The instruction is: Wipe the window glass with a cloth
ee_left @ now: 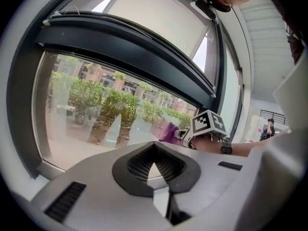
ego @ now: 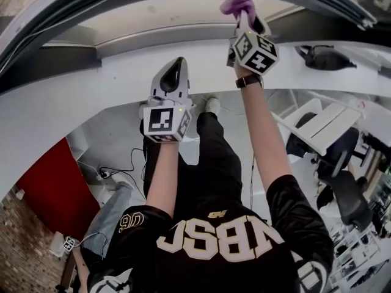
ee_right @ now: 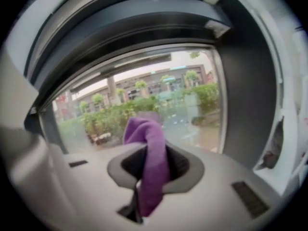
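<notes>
My right gripper (ego: 243,18) is shut on a purple cloth (ego: 237,5), raised to the window glass (ego: 177,12). In the right gripper view the cloth (ee_right: 153,153) hangs folded between the jaws of the right gripper (ee_right: 152,163), its top bunched close to the glass (ee_right: 187,107). My left gripper (ego: 176,67) is lower and to the left, its jaws together and holding nothing. The left gripper view shows the left gripper (ee_left: 154,152) pointing at the glass (ee_left: 91,112), with the cloth (ee_left: 168,132) and the right gripper's marker cube (ee_left: 208,124) to its right.
A dark window frame (ee_left: 130,52) crosses above the pane, and a dark post (ee_right: 245,105) borders it on the right. A white sill (ego: 91,96) runs below. An office chair (ego: 342,185) and a red wall (ego: 52,188) lie behind me.
</notes>
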### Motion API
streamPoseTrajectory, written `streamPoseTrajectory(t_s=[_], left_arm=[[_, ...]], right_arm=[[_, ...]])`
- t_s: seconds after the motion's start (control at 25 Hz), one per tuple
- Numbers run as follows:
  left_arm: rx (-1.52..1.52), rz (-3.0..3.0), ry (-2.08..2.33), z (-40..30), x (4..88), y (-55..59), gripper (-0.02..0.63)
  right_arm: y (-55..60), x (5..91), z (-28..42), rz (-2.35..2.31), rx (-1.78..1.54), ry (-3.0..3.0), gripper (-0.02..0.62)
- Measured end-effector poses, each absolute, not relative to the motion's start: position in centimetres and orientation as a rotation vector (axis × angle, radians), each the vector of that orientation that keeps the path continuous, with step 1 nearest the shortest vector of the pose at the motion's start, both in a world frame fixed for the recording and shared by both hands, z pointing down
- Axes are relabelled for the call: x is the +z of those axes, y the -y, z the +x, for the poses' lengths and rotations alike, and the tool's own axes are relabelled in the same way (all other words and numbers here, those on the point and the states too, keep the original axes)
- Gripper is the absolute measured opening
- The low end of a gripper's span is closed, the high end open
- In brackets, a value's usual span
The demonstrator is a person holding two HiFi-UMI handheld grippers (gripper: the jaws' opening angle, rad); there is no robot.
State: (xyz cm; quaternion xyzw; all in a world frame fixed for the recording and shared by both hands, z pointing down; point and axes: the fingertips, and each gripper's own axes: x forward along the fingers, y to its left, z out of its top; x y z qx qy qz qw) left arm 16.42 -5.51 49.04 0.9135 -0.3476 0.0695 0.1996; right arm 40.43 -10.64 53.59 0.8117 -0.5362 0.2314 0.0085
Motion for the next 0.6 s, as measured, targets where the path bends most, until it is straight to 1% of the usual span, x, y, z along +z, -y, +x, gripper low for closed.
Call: streamPoseTrajectory(t_s=[0.08,0.16,0.24,0.28,0.4,0.6], left_arm=[[0.167,2.566,0.934,19.1,48.9,4.7,0.014],[0.156,2.589,0.915,20.8,48.5,4.4,0.014],[0.156,2.602,0.911,21.3,48.2,4.3,0.014],[0.158,2.602,0.915,21.0,48.1,4.4,0.014],[0.149,2.573,0.955,18.2,47.8,5.3,0.014],[0.177,2.529,1.102,10.7,48.8,8.0,0.014]], right_arm=[[8.2,54.3,46.3,2.673,0.781,1.509,0.078],[6.2,54.8,50.4,2.779,0.831,1.362,0.078],[5.0,54.5,52.3,2.822,0.814,1.285,0.078],[5.0,54.1,52.1,2.81,0.775,1.294,0.078],[6.9,53.1,47.2,2.668,0.672,1.461,0.078],[11.5,55.5,33.2,2.349,0.653,1.777,0.078]])
